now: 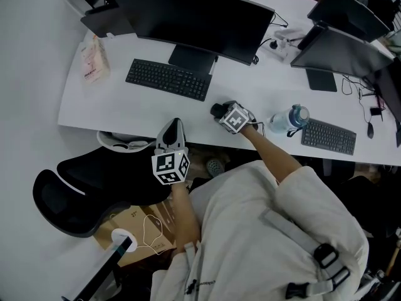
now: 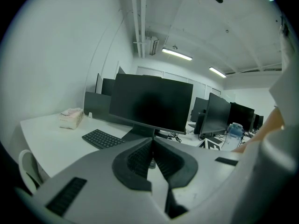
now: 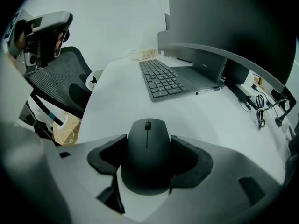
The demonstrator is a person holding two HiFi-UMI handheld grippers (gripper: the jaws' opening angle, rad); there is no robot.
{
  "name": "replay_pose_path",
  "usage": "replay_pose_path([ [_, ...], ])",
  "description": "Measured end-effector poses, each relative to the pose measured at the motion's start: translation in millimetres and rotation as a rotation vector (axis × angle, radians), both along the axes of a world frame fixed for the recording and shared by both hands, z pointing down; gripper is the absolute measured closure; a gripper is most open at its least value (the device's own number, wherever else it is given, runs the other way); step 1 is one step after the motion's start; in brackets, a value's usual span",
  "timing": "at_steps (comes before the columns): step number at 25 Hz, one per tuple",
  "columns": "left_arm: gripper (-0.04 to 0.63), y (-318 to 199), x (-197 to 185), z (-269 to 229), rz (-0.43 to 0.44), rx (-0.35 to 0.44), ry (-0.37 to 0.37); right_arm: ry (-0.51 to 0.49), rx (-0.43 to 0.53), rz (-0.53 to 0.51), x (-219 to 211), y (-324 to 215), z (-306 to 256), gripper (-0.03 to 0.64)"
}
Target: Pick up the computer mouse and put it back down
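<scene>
Ok, left to right. The left hand-held gripper is fully closed with nothing between its jaws. It hangs off the near edge of the counter, over the black chair. My read is that it's idle and held clear because this is a one-gripper job.

The keyboard sits further in, under the monitor, well apart from the action.

The right hand-held gripper is tilted down at the counter's front edge and gripping the computer mouse. Its jaws stand wide, with one pad on each flank. Coming in from the tail end makes sense, since the flanks are the only near-parallel faces.

The mouse is near the counter edge, right of the keyboard. I can't tell if it's lifted or resting.

It's matte black with a low symmetric hump, a scroll wheel at the nose and a centre seam running back. No cable shows, so it's probably wireless. The shell looks smooth, so slip is the risk.
</scene>
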State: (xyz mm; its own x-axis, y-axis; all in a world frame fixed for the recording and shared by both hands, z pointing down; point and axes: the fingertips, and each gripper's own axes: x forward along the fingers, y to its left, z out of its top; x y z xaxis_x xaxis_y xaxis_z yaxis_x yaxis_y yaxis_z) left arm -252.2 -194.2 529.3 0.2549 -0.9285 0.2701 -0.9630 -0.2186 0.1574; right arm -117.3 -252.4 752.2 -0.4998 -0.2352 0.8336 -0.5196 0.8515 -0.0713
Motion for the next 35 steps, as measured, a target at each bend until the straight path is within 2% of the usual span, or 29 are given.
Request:
replay_pose_path([
  [8, 0.572, 3, 5, 0, 0.017, -0.002, 0.002, 0.004, -0.007, 0.021, 1, 0, -1, 0.306],
  [13, 0.572, 8, 3, 0, 0.017, -0.003, 0.002, 0.012, 0.007, 0.047, 4, -2, -1, 0.27],
  [16, 0.572, 11, 3, 0, 0.02, -0.003, 0.004, 0.005, 0.014, 0.053, 6, -1, -5, 0.27],
  [22, 0.572, 14, 4, 3, 0.017, -0.006, 0.009, -0.035, 0.055, 0.057, 2, 0, -20, 0.27],
  [35, 0.574, 7, 33, 7, 0.061, -0.013, 0.017, -0.202, 0.139, 0.179, 13, 2, -81, 0.285],
])
